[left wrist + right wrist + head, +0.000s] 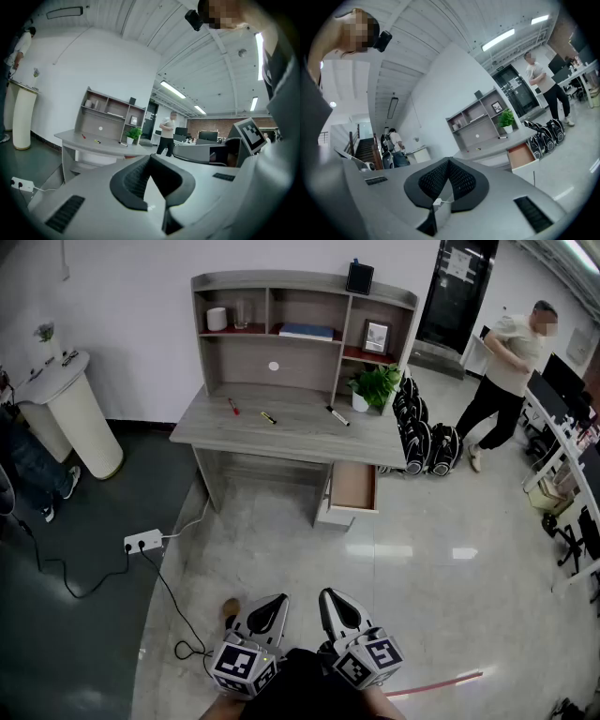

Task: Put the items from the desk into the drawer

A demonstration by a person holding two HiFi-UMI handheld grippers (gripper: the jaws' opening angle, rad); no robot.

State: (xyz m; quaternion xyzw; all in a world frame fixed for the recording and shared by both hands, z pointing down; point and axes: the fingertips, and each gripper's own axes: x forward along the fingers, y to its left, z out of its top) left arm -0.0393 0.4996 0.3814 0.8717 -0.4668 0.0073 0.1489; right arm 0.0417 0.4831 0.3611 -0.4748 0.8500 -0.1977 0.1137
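Left gripper [273,600] & right gripper [332,595], bottom centre: jaws together, empty. 3 pens [268,417] on desk [305,435], upper centre; drawer [354,486] open.

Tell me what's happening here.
A person stands back from the desk, holding the left hand-held gripper and the right hand-held gripper, both shut and empty. A red pen, a small yellow item and a black marker lie on the desktop. The drawer under its right side is open and looks empty. Nothing is picked up yet.
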